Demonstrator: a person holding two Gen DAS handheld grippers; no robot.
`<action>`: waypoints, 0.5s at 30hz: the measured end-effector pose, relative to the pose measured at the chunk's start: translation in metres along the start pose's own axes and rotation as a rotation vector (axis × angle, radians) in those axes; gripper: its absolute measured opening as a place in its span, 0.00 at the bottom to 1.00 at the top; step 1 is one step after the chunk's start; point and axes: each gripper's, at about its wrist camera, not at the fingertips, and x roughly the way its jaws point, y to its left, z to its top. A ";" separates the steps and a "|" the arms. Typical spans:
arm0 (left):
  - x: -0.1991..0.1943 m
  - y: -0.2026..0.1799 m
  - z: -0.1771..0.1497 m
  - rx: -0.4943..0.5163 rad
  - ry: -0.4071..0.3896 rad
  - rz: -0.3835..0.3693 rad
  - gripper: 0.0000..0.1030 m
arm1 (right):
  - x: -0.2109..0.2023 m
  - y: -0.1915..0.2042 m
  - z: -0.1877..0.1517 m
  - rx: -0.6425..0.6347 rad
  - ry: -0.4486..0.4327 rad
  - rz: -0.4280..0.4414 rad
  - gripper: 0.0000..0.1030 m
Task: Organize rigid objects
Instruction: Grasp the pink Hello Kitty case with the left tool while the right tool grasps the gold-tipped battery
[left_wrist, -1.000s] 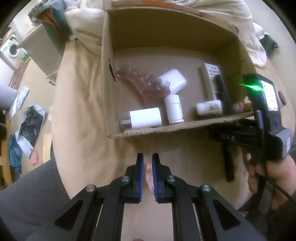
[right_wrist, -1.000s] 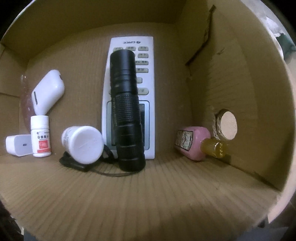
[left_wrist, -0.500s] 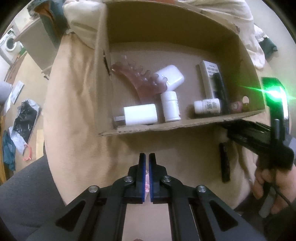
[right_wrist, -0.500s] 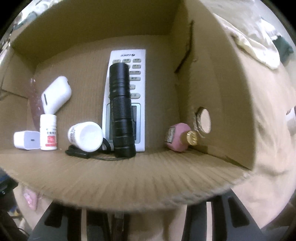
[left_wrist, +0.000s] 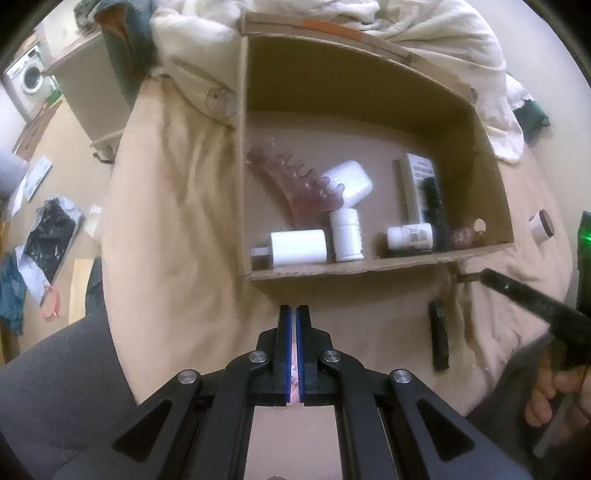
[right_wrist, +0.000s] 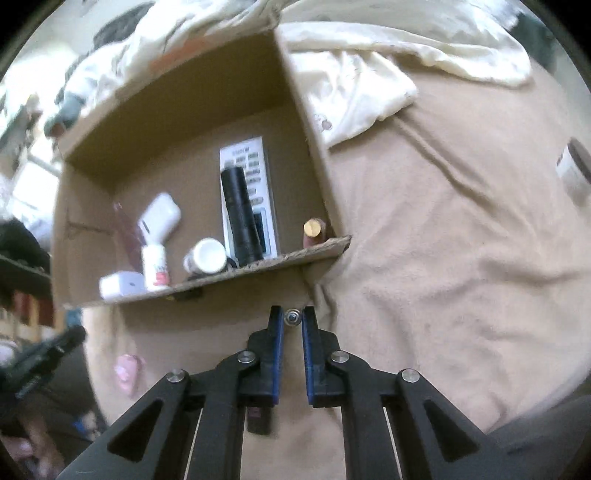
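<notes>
The cardboard box (left_wrist: 369, 267) is lying open on the tan bedcover (left_wrist: 177, 221), its near wall facing both hands, so each gripper is working just in front of that low edge. Inside, the long pieces are lying lengthwise: the black torch (right_wrist: 240, 218) is resting on the white remote (right_wrist: 245, 155), leaving the front strip for short things such as the 2 white pill bottles (left_wrist: 346, 234) and the white charger (left_wrist: 297, 246).

The left gripper (left_wrist: 294, 314) is pointing steeply down over the bedcover with its jaws pressed together on a thin pink piece (left_wrist: 294, 369). Only a sliver is showing between the blue pads, so what it is cannot be told.

The right gripper (right_wrist: 293, 321) is clamping a small cylinder (right_wrist: 293, 316) at the very tips of its jaws, its round metal end facing the camera; it is possibly a battery, though blur is making that uncertain. Gripping it across its width near the tips is probably keeping it from rolling and leaving the pads free to clear the box wall.

A black stick-shaped item (left_wrist: 439, 339) and a small jar (left_wrist: 541, 226) are lying loose on the bedcover outside the box, so sorting is looking unfinished.
</notes>
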 end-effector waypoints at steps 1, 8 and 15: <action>0.000 0.001 -0.001 -0.004 0.001 0.004 0.03 | -0.007 -0.006 0.002 0.019 -0.002 0.022 0.10; 0.026 0.002 -0.008 0.018 0.116 0.034 0.14 | 0.028 -0.014 0.004 0.127 0.044 0.060 0.11; 0.057 -0.010 -0.020 0.078 0.225 0.065 0.76 | 0.052 0.005 0.008 0.046 0.064 -0.084 0.20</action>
